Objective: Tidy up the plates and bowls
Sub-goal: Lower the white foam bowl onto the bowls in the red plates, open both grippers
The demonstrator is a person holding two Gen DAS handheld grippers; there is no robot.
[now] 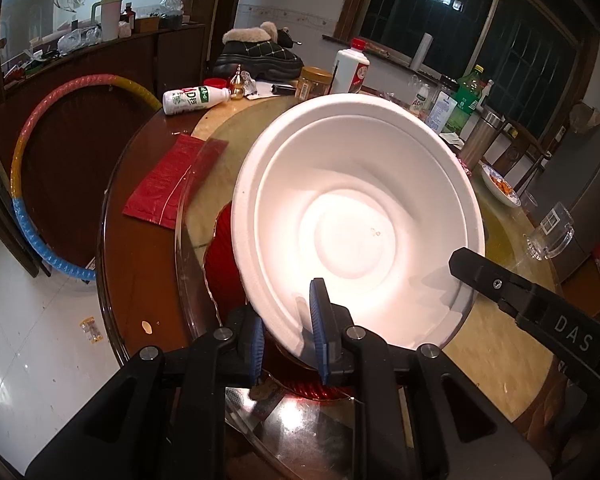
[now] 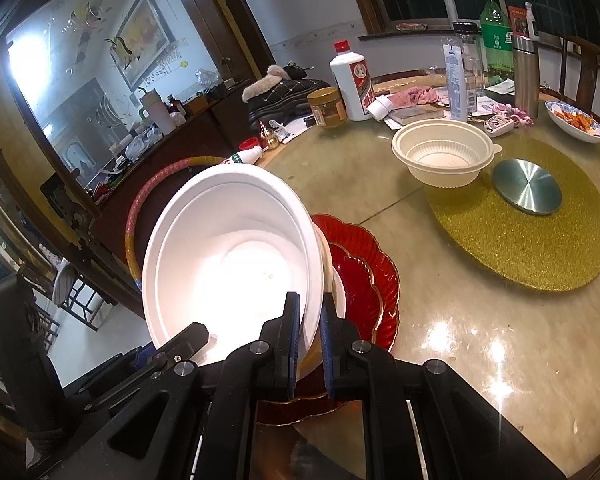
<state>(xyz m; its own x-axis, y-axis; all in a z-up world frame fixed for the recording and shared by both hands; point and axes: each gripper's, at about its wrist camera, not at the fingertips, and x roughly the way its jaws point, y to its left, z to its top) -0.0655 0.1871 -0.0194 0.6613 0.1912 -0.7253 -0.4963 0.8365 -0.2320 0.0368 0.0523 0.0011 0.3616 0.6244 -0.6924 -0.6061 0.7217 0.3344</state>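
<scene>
A large white bowl (image 1: pixel 356 216) is held tilted above a red scalloped plate (image 2: pixel 364 276) on the table's glass turntable. My left gripper (image 1: pixel 288 336) is shut on the bowl's near rim, one blue pad inside and one outside. My right gripper (image 2: pixel 310 344) is shut on the same white bowl (image 2: pixel 236 256) at another part of its rim; its finger shows in the left wrist view (image 1: pixel 500 284). A second white rim shows just under the held bowl (image 2: pixel 332 276). A cream ribbed plastic bowl (image 2: pixel 444 156) stands further back on the turntable.
A gold glitter mat (image 2: pixel 532 232) with a round metal disc (image 2: pixel 526 186) lies right. A white liquor bottle (image 2: pixel 352 80), jar (image 2: pixel 327 108), bottles, a thermos (image 2: pixel 526 76) and a blue-white food dish (image 2: pixel 576 120) crowd the far side. A red packet (image 1: pixel 176 180) lies left.
</scene>
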